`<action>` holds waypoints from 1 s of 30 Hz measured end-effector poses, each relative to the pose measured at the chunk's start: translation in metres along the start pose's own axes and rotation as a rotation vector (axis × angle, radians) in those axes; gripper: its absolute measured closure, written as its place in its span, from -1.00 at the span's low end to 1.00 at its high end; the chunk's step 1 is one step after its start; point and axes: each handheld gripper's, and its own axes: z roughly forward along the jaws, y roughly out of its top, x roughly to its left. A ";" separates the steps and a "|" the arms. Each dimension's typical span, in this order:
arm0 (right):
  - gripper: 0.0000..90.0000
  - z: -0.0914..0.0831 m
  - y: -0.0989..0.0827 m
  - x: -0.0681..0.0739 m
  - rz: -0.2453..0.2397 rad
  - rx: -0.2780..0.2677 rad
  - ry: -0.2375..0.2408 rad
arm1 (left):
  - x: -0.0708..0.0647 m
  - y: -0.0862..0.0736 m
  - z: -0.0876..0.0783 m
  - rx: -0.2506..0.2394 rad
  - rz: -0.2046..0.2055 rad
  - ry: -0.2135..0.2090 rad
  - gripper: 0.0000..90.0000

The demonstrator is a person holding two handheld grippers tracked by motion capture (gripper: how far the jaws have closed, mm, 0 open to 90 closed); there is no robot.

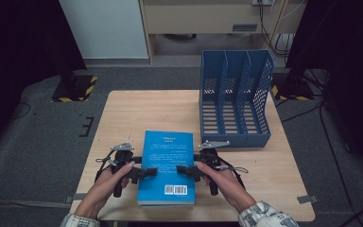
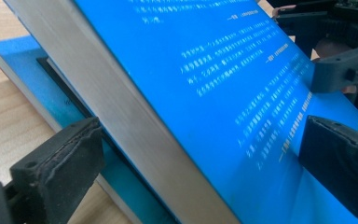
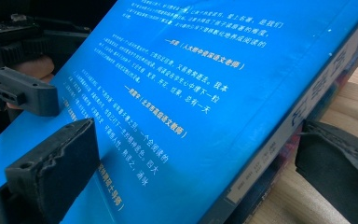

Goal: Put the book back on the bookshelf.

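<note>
A: Which step is this?
B: Gripping. Left claw and right claw each straddle, jaws parted, an edge of the top blue paperback book stacked on the wooden table.
A: Next?
B: Probably close and lift together.

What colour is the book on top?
Bright blue with pale lettering: the top book, clearest in the right gripper view.

High view looked forward and down over table, gripper views faced inward, close, sharing blue book.
</note>
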 end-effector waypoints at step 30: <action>-0.90 0.003 0.004 0.008 -0.005 -0.005 0.041 | -0.008 0.001 0.001 0.009 0.014 -0.028 -0.98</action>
